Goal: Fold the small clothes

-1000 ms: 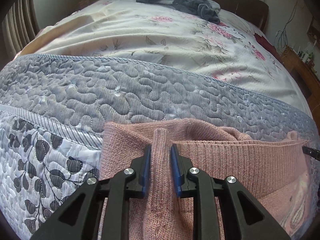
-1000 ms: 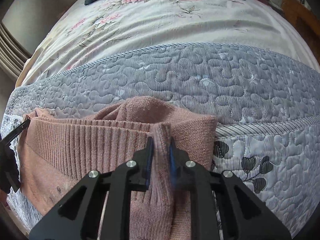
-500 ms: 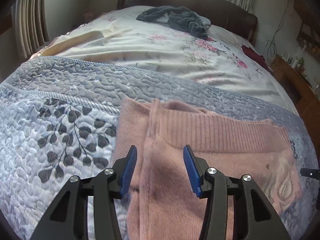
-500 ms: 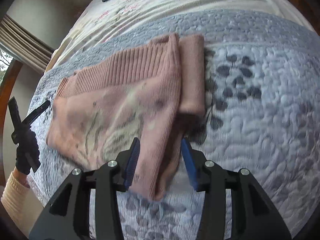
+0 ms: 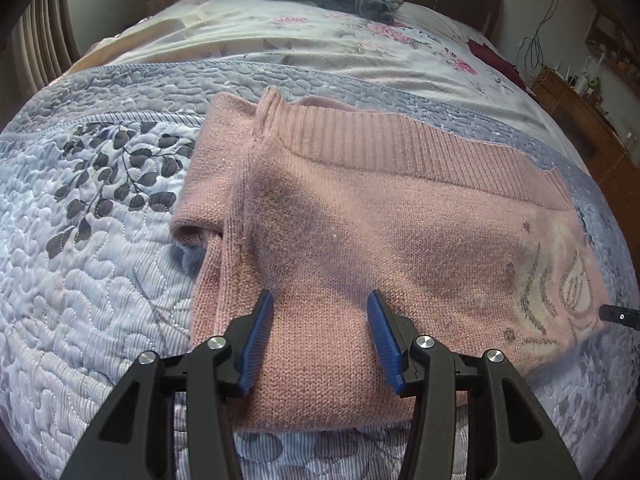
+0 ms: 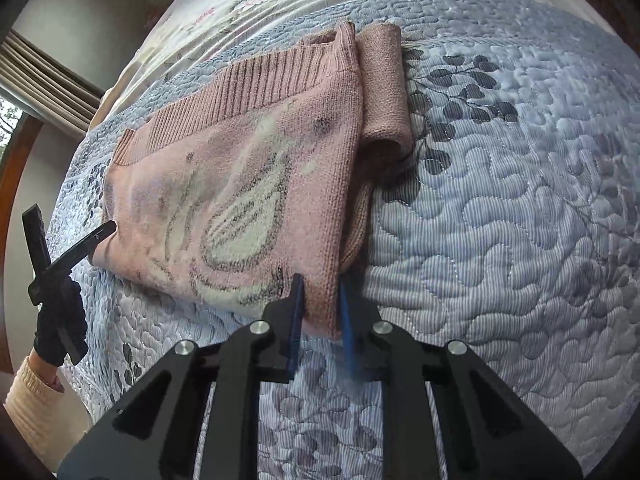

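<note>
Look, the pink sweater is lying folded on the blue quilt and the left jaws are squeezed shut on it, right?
Not quite. The pink sweater does lie folded on the blue quilt, but the left gripper is not squeezing it: the left wrist view shows its jaws spread wide apart over the knit.

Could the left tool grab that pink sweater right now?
Probably yes. The left tool is open just above the pink sweater, which lies folded on the quilt, nothing between them.
</note>
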A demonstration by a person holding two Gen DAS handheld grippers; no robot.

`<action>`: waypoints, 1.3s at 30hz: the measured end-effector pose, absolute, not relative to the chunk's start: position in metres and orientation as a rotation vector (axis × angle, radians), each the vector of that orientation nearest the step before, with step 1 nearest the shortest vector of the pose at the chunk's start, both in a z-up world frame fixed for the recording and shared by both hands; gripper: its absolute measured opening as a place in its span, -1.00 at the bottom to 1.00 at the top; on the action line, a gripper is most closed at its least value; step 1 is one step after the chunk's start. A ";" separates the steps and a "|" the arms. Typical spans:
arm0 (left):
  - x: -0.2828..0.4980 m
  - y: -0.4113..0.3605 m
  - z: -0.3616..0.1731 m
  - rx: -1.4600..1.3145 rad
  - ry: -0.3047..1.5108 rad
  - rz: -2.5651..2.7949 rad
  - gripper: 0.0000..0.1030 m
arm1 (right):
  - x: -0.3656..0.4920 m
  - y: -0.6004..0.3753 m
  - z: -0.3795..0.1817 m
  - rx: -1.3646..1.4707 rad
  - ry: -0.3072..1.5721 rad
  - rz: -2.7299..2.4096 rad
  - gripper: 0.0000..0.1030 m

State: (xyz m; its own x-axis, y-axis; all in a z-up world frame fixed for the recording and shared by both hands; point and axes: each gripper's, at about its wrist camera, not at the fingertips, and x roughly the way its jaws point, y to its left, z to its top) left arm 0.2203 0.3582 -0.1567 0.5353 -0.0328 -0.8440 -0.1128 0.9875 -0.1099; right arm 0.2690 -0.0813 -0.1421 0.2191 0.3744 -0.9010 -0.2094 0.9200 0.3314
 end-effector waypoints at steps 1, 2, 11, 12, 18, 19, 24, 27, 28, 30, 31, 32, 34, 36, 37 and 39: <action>0.221 0.359 -0.158 -0.153 1.011 0.047 -0.04 | 0.270 -0.082 -0.147 0.147 1.302 0.400 -0.70; 0.221 0.359 -0.160 -0.151 1.014 0.046 -0.04 | 0.271 -0.082 -0.152 0.143 1.317 0.390 -0.70; 0.224 0.366 -0.165 -0.192 1.021 0.042 -0.03 | 0.269 -0.090 -0.171 0.185 1.333 0.380 -0.67; 0.224 0.366 -0.165 -0.194 1.023 0.045 -0.02 | 0.270 -0.091 -0.171 0.187 1.337 0.383 -0.66; 0.233 0.351 -0.146 -0.193 1.021 0.040 0.01 | 0.280 -0.105 -0.145 0.250 1.293 0.392 0.19; 0.236 0.345 -0.142 -0.188 1.013 0.031 0.02 | 0.284 -0.108 -0.141 0.264 1.276 0.390 0.30; 0.263 0.313 -0.134 -0.161 1.010 -0.020 0.09 | 0.315 -0.123 -0.143 0.401 1.281 0.406 0.30; 0.282 0.299 -0.139 -0.154 1.031 -0.032 0.11 | 0.330 -0.125 -0.157 0.461 1.308 0.408 0.25; 0.287 0.296 -0.142 -0.164 1.038 -0.037 0.11 | 0.334 -0.125 -0.161 0.474 1.314 0.412 0.25; 0.295 0.293 -0.147 -0.178 1.054 -0.037 0.11 | 0.340 -0.123 -0.167 0.497 1.316 0.418 0.21; 0.298 0.292 -0.150 -0.178 1.060 -0.033 0.11 | 0.344 -0.122 -0.169 0.510 1.317 0.426 0.17; 0.301 0.292 -0.153 -0.178 1.063 -0.029 0.11 | 0.346 -0.122 -0.172 0.523 1.319 0.432 0.12; 0.304 0.295 -0.157 -0.195 1.069 -0.028 0.13 | 0.352 -0.119 -0.179 0.551 1.327 0.443 -0.03; 0.306 0.297 -0.160 -0.219 1.072 -0.032 0.15 | 0.355 -0.117 -0.186 0.580 1.328 0.441 -0.10; 0.306 0.298 -0.161 -0.226 1.072 -0.035 0.16 | 0.357 -0.117 -0.189 0.593 1.326 0.440 -0.13; 0.308 0.299 -0.163 -0.227 1.075 -0.041 0.17 | 0.359 -0.118 -0.192 0.620 1.326 0.445 -0.21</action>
State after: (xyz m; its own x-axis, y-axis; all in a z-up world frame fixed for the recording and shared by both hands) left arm 0.3075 0.2993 -0.1630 0.4775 -0.1433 -0.8669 -0.0773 0.9759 -0.2040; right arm 0.3594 -0.1178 -0.1920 0.1986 0.6276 -0.7528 0.0456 0.7614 0.6467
